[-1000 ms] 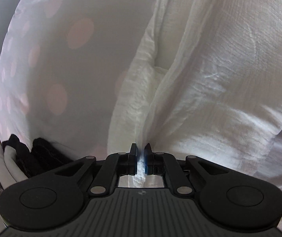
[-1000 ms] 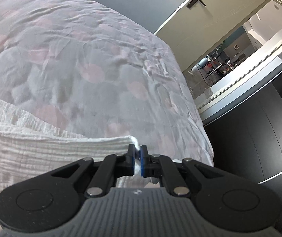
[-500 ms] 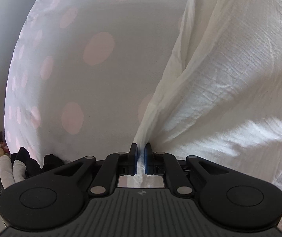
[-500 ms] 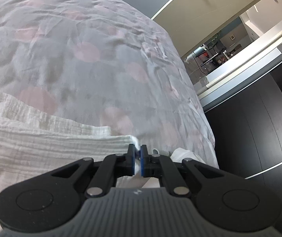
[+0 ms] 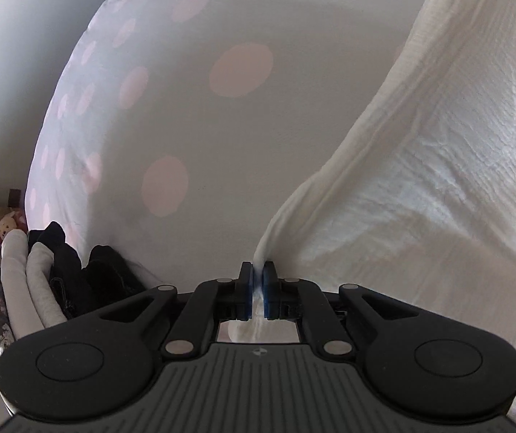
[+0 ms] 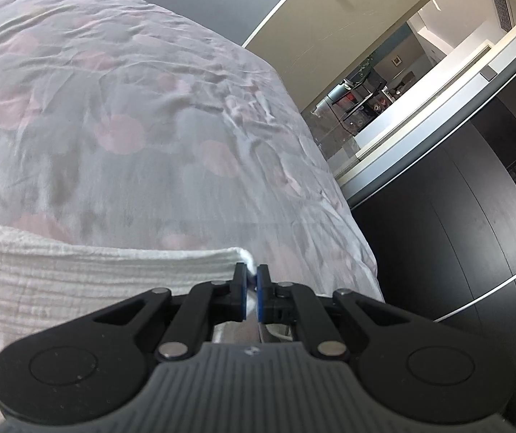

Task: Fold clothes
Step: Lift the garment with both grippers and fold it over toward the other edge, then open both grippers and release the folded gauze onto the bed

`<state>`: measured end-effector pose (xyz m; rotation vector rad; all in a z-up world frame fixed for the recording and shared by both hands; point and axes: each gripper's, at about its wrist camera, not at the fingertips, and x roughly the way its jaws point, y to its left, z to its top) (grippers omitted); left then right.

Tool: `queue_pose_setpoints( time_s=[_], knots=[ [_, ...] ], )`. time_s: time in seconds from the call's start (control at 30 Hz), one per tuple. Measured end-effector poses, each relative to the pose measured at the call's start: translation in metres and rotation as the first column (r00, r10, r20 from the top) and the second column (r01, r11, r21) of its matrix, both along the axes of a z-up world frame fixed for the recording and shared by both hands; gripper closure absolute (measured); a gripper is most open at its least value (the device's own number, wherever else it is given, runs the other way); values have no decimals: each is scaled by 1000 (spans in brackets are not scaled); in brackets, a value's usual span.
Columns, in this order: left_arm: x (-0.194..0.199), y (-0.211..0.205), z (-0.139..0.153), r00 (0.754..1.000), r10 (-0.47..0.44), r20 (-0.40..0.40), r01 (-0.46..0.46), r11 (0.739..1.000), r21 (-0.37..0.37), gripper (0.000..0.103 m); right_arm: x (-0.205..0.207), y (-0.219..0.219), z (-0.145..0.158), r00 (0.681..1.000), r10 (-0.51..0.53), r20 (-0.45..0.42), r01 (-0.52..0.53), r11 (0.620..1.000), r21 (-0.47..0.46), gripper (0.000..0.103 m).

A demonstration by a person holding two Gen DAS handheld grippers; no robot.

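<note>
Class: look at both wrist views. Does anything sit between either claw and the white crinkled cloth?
Nothing visible does. The left claw and right claw are each shut directly on the white crinkled cloth, above the pink-dotted bedspread.

Each hand-held gripper, left (image 5: 257, 274) and right (image 6: 252, 277), is matte black with a ribbed grey body, two round side discs, silver pivot pins, and blue-padded fingers (image 5: 246, 288).
</note>
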<state>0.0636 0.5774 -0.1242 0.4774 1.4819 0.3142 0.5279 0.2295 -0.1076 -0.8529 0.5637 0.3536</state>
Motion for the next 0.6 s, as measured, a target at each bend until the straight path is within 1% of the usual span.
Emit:
queue_pose_setpoints(
  time_s=[0.03, 0.13, 0.27, 0.3, 0.37, 0.4, 0.43, 0.47, 0.5, 0.53, 0.6],
  knots=[
    [2, 0, -5, 1000, -4, -9, 4, 1000, 9, 97, 3, 5, -6, 1000, 1, -3, -1, 1000, -12, 97],
    [8, 3, -13, 999, 36, 12, -36, 999, 16, 96, 10, 12, -26, 1000, 0, -20, 0, 1000, -22, 97],
    [13, 2, -22, 997, 60, 42, -61, 997, 41, 89, 17, 17, -48, 999, -4, -41, 3, 1000, -23, 97],
    [14, 1, -23, 997, 65, 49, -67, 997, 49, 89, 19, 17, -52, 999, -2, -50, 1, 1000, -16, 96],
    [13, -3, -22, 994, 79, 69, -84, 994, 72, 76, 21, 14, -53, 997, -7, -74, 8, 1000, 13, 92],
    [11, 0, -21, 992, 91, 93, -99, 991, 86, 72, 22, 12, -54, 996, -10, -86, 13, 999, 29, 88],
    [9, -2, -16, 986, 105, 127, -117, 989, 95, 63, 23, 10, -54, 995, -14, -99, 18, 999, 46, 71],
    [6, -6, -10, 979, 119, 165, -137, 985, 102, 51, 23, 5, -50, 994, -13, -106, 21, 997, 76, 63],
    [3, -9, -3, 969, 132, 209, -158, 981, 109, 48, 23, -1, -45, 994, -10, -108, 22, 993, 114, 56],
    [-1, -13, 4, 957, 144, 251, -176, 978, 111, 44, 22, -8, -39, 994, -13, -107, 28, 990, 141, 56],
    [-6, -21, 19, 926, 173, 335, -221, 969, 111, 42, 21, -24, -25, 994, -30, -104, 48, 982, 182, 55]
  ],
)
